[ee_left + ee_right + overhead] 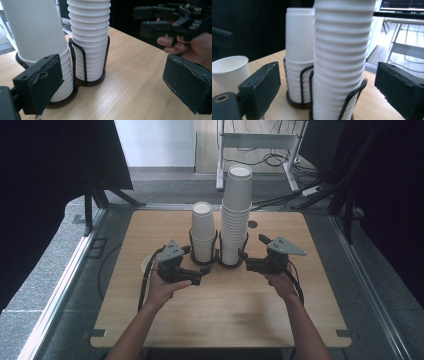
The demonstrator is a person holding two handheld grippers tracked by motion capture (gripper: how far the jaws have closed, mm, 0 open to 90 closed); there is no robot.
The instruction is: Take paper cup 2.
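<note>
From above, the left gripper and right gripper sit low beside two cup stacks in a wire holder on the table. Looking along the left gripper, its jaws stand wide apart near the stacks. Looking along the right gripper, its jaws gape around the tall stack, with one single cup off to the side.

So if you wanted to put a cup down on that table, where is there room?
The near half of the table, between the person's forearms and out to both front corners, is bare. The right side past the right hand-held gripper is bare too. It is crowded around the two cup stacks and the single cup at left.
</note>
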